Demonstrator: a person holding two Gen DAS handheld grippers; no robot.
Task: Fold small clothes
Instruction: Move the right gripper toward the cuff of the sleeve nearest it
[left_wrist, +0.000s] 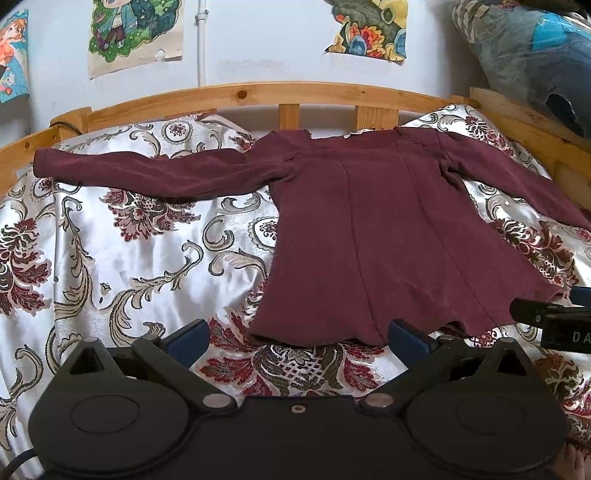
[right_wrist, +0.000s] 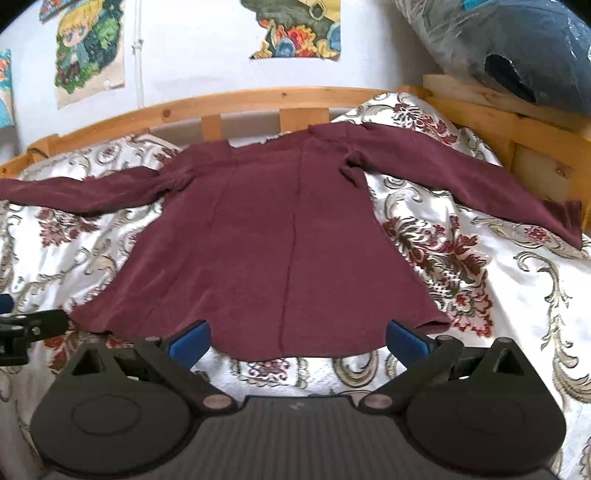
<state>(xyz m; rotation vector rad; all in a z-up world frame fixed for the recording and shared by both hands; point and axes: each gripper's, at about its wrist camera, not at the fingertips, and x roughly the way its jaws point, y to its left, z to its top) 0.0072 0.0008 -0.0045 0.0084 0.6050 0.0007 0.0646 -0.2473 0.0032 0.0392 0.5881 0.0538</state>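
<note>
Shirt (left_wrist: 369, 229) flat on bed (left_wrist: 129, 258), sleeves spread, hem nearest. Left gripper (left_wrist: 299, 338) and right gripper (right_wrist: 297, 338) near hem, jaws wide, empty. Soft, light, limp knit, likely sags; pinch sleeve cuff or hem corner.

Soft even daylight, sheen on the satin bedspread (left_wrist: 122, 258), fisheye-bowed edges, slight right-view blur.

floral bedspread (left_wrist: 110, 258) | wooden bed rail (left_wrist: 258, 92) | cartoon posters (left_wrist: 135, 33) | wall pipe (left_wrist: 201, 40)
</note>
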